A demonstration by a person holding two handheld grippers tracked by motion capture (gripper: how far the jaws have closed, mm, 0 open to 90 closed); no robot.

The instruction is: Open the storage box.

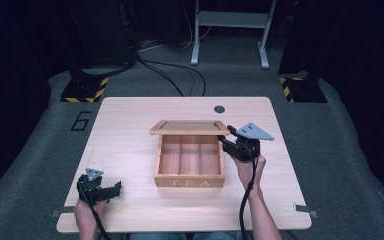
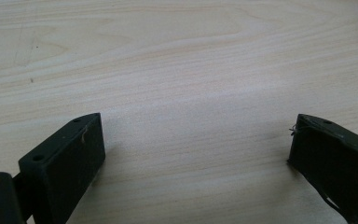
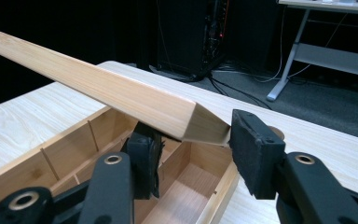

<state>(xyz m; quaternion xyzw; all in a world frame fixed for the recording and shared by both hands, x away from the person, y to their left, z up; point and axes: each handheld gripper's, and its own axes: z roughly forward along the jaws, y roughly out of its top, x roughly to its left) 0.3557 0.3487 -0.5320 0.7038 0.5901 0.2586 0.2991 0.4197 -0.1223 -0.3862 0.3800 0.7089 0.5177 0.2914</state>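
Three compartments divide the wooden tea box (image 1: 190, 167) at the table's (image 1: 125, 150) centre; its framed lid (image 1: 189, 127) stands raised. Left gripper view: left gripper (image 2: 196, 140), jaws wide, above bare tabletop. Right gripper view: right gripper (image 3: 193, 151) clamps the lid's corner (image 3: 200, 123).

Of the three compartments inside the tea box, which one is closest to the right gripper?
The rightmost compartment of the tea box, beside the right gripper that grips the lid's corner.
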